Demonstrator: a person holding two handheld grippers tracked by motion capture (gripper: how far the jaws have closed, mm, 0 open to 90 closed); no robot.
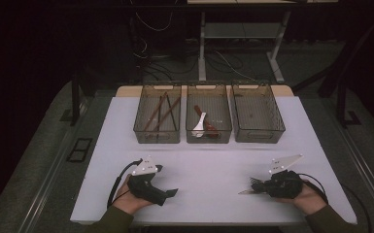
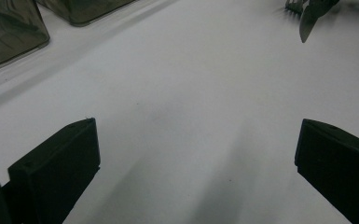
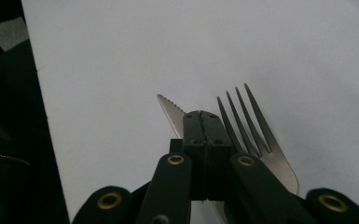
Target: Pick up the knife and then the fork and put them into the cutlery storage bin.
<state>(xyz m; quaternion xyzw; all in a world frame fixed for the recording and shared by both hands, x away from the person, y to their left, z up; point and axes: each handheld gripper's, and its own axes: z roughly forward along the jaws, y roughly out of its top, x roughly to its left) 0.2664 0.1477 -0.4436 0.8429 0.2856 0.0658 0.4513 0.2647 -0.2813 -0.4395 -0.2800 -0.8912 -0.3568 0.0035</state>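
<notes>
The right gripper (image 3: pixel 201 122), jaws clenched together, lies over a silver metal fork (image 3: pixel 256 135) and a serrated silver knife (image 3: pixel 170 111) resting on the white table (image 1: pixel 209 165). Left of the fork, well apart, the left gripper (image 1: pixel 171 192) rests released. Beyond the fork stand three smoky plastic bins (image 1: pixel 209 119).
</notes>
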